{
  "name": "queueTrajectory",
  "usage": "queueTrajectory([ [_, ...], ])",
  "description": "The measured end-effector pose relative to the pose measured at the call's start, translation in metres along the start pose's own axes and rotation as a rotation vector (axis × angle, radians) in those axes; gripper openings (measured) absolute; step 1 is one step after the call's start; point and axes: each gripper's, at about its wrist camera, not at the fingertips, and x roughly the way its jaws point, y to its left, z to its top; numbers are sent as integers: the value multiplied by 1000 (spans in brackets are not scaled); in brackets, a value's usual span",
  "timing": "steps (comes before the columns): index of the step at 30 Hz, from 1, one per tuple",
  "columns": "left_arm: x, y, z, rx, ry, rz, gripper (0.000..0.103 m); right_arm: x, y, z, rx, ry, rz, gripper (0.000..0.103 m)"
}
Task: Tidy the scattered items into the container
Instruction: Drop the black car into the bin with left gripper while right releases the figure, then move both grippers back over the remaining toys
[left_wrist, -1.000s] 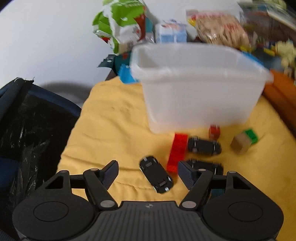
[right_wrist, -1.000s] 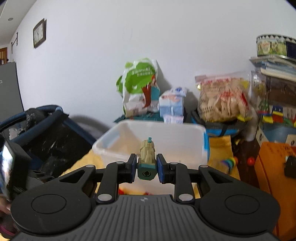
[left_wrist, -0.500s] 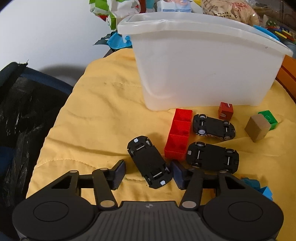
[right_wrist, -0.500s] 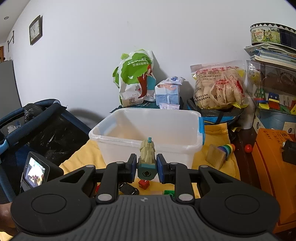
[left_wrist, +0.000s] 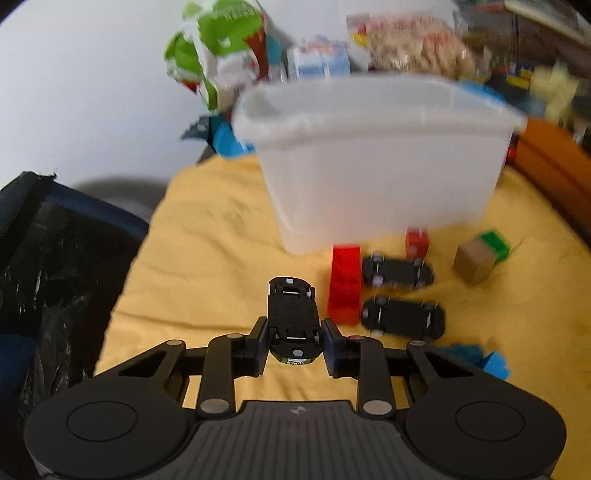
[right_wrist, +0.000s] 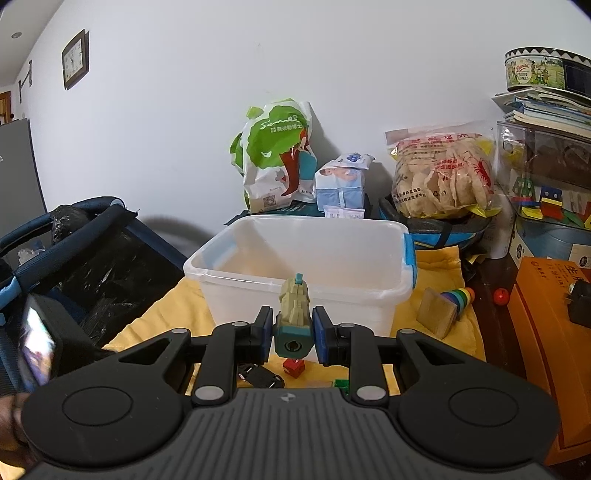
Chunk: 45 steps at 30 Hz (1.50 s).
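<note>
Plastic, cloth and wood on show.
Frosted, smooth translucent plastic for the container (right_wrist: 303, 251); soft, matt yellow cloth (left_wrist: 207, 258) with faint creases; glossy black plastic on the toy car (left_wrist: 293, 317); matt bare wood on the block (right_wrist: 436, 313); shiny crinkled film on the snack bag (right_wrist: 443, 173).

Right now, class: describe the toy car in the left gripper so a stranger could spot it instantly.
Find the big translucent tub on the yellow cloth. In front lie three upturned black cars beside a red brick strip. Yours is the one left of the strip, nose toward the tub, between the closing left gripper's pads.
</note>
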Motion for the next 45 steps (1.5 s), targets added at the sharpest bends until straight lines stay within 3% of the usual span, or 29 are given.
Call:
queueTrajectory([
  [10, -67, 22, 65, -51, -107, -52, 33, 6, -1, 13, 38, -28, 2, 26],
  [15, -81, 25, 104, -75, -136, -94, 33, 11, -7, 32, 57, -51, -2, 26],
  [21, -67, 23, 143, -82, -129, -105, 33, 24, -19, 56, 59, -61, -24, 26],
  [27, -40, 14, 166, -60, -89, -125, 33, 53, -29, 70, 38, -1, -47, 26],
  [34, 5, 6, 180, -47, 29, -129, 35, 97, -40, 73, 52, 97, -61, 26],
  [36, 19, 6, 183, -44, 79, -120, 43, 109, -45, 74, 66, 133, -65, 29],
  [38, 25, 7, 185, -34, 82, -106, 47, 116, -47, 74, 61, 148, -66, 47],
  [45, 15, 16, 180, -58, 53, -123, 47, 106, -51, 82, 44, 106, -51, 47],
])
